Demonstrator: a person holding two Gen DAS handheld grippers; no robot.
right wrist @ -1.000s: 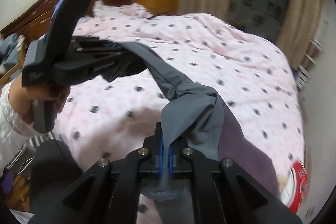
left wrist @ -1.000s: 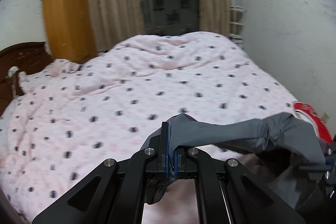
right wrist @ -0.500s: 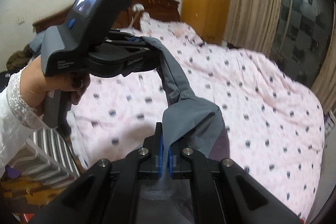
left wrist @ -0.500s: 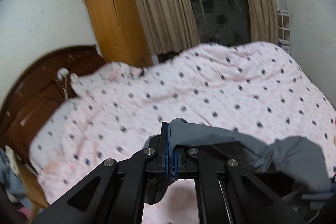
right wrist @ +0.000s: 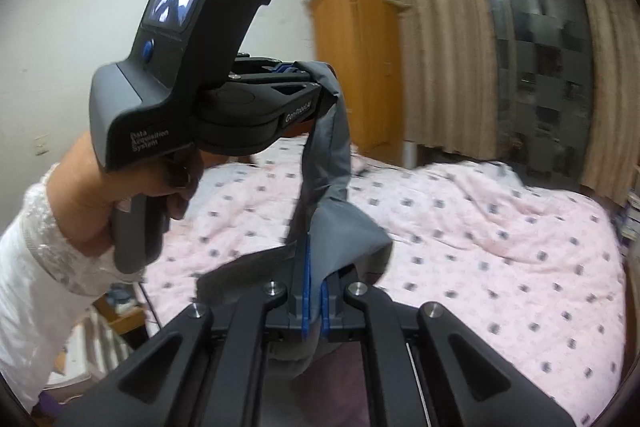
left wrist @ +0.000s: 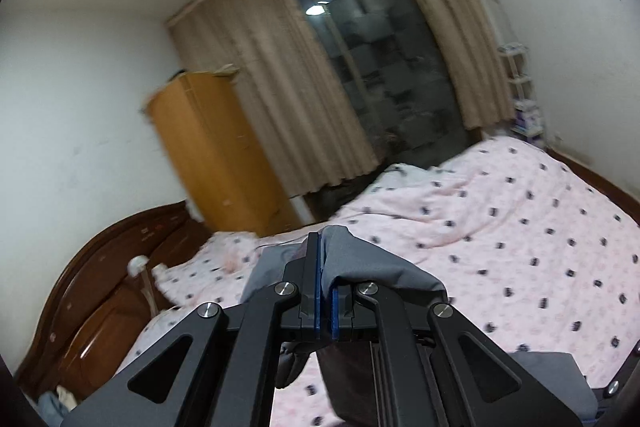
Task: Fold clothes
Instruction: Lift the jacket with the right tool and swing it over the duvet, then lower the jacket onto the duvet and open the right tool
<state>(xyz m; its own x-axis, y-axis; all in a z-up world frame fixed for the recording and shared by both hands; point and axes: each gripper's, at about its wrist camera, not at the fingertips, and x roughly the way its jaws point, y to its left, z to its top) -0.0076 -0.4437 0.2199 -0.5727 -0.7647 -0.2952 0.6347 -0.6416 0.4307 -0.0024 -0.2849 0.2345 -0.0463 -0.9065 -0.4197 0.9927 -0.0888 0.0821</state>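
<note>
A grey garment point(left wrist: 372, 267) hangs in the air above a bed, pinched at two spots along one edge. My left gripper point(left wrist: 324, 291) is shut on one end of that edge, blue pads pressed on the cloth. My right gripper point(right wrist: 314, 291) is shut on the other end of the garment point(right wrist: 344, 235). In the right wrist view the left gripper point(right wrist: 296, 71) sits up and to the left, held by a person's hand point(right wrist: 132, 187), and a grey strip of the cloth droops from it down to my right jaws. The lower part of the garment hangs below, out of sight.
Below lies a bed with a pink spotted duvet point(left wrist: 520, 247) and a dark wooden headboard point(left wrist: 100, 287). An orange wardrobe point(left wrist: 212, 155) stands by beige curtains point(left wrist: 272, 99) and a dark window point(left wrist: 384, 67). A white shelf point(left wrist: 524, 95) is at the far right wall.
Both grippers have risen together with the grey garment, lifting it off the bed. The views have tilted upward, showing more wall, wardrobe and curtains. The red item at the bed's edge has left view.
</note>
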